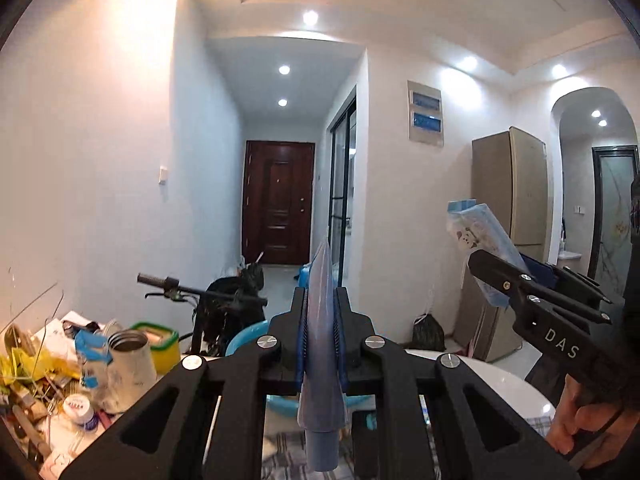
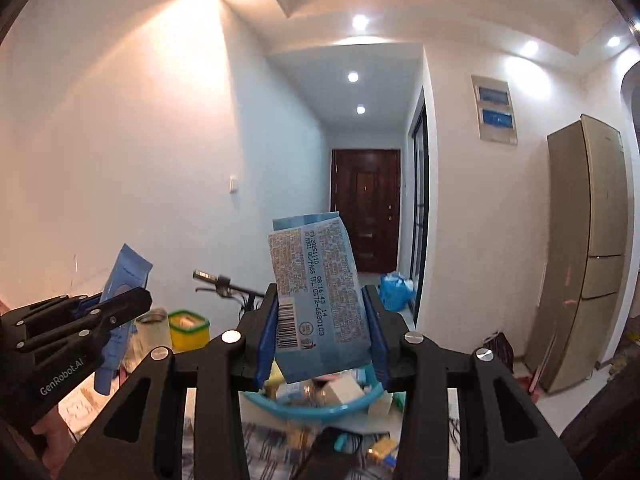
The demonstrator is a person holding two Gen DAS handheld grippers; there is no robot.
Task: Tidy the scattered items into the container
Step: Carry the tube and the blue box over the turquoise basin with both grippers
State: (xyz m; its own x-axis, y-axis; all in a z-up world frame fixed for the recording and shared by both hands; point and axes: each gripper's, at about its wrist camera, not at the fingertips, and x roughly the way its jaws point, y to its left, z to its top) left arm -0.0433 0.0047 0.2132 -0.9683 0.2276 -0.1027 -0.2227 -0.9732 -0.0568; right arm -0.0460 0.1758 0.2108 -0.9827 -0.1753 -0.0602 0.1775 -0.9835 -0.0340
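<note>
Plastic clutter, far left: a steel cup (image 1: 130, 364), a green-lidded box (image 1: 157, 342) and loose packets are lying well apart from the basin.
Left gripper (image 1: 320, 340): its jaws are pressing together on a flat blue tube (image 1: 320, 320), gripped edge-on, cap end pointing back toward the camera.
Left hand pose: it is holding the gripper roughly level, above the table, aiming down the hallway rather than at the clutter.
Basin (image 2: 316, 410): the blue basin is sitting low and centre on the checked cloth (image 2: 272, 446), already holding several small things (too jumbled to name).
Right gripper (image 2: 322, 336): its blue pads are clamping the sides of a light blue packet (image 2: 316, 300), printed back and barcode facing the camera.
Right hand pose: it is carrying the gripper about level, beside the left one, with the basin showing beneath the fingers.
Doing the step well: both hands are probably carrying toward the basin; tipping each gripper downward over the rim before letting go should land both pieces inside.
Risk: the tube is looking slippery, so a low release seems wiser.
</note>
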